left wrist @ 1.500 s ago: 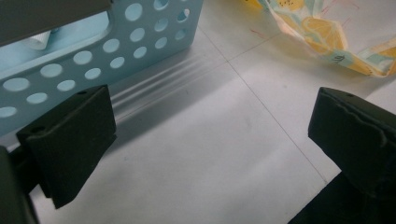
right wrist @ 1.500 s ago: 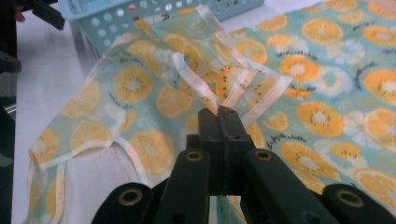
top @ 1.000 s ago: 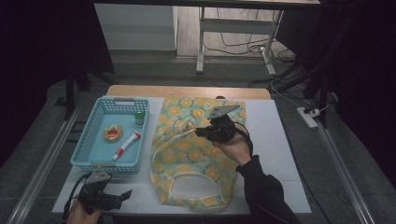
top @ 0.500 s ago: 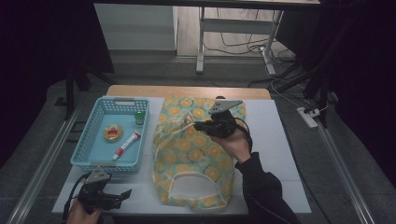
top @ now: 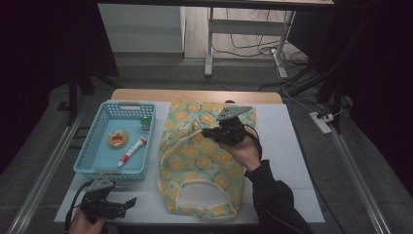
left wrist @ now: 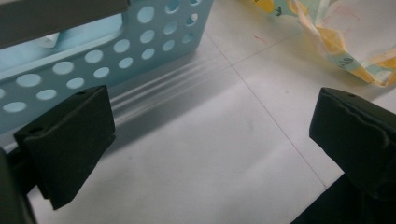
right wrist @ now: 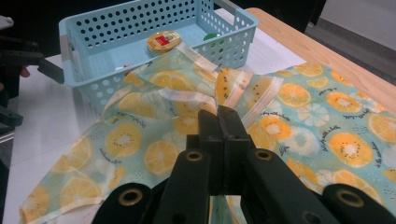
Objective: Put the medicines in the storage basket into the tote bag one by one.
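Near the middle of the high view, the right gripper (top: 207,131) sits over an orange-print cloth (top: 195,165) spread on a white table (top: 287,161). Its jaws are pressed together, and the right gripper view shows them pinching a raised fold of the cloth (right wrist: 233,93), which lifts toward the upper middle of that frame. The cloth's loop-shaped neck opening lies at the lower centre of the high view.

At the lower left of the high view, the left gripper (top: 127,204) rests low on the table, held by a hand at the frame's bottom edge. In the left gripper view its jaws stand wide apart over bare table with nothing between them.

A blue basket (top: 92,163) sits left of the cloth, holding a red-and-white tube (top: 131,151), a round tin (top: 118,139) and a small green bottle (top: 145,123).
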Demonstrator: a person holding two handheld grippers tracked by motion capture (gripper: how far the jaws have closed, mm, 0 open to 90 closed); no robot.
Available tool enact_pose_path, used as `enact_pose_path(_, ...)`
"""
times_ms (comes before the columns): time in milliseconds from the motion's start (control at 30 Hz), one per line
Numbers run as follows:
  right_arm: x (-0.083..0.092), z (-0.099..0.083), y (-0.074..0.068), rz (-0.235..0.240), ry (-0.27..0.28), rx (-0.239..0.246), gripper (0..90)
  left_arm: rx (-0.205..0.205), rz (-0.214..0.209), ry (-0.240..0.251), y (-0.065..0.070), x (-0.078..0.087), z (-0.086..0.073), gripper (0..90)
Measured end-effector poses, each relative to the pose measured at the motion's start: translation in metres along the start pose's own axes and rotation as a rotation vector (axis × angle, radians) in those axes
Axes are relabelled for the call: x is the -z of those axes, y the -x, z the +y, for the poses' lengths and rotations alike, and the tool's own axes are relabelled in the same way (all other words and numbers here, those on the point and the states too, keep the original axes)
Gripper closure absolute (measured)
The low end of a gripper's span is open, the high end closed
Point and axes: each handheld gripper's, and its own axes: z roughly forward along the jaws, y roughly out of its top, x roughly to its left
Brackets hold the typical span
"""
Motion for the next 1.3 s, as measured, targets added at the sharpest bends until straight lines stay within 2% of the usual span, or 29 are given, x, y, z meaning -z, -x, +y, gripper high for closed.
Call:
enact_pose_path(333,-0.0005,-0.002,0.0022,0.002,0.004,-0.008,90.0,0.011,-0.018,0.002,-0.0022,0.0003,0.0002,0.3)
enact_pose_path(933,0.0002,-0.0033,0.0048,0.012,0.02,-0.027,90.0,0.02,-0.019,-0.005,-0.0027,0.0032,0.0015,0.0)
enact_pose_path(1033,0.0006,-0.0033,0.0054,0.01,0.019,-0.03,90.0,0.009,-0.019,0.002,-0.0028,0.0042,0.002,0.0)
enact_pose_path(1167,0.0012,-0.0035,0.0068,0.007,0.021,-0.035,90.0,-0.011,-0.042,0.008,-0.0039,0.0047,0.0032,0.0)
enact_pose_path(1300,0.0019,-0.0038,0.0079,0.005,0.022,-0.038,90.0,-0.011,-0.069,0.016,-0.0061,0.0055,0.0042,0.0)
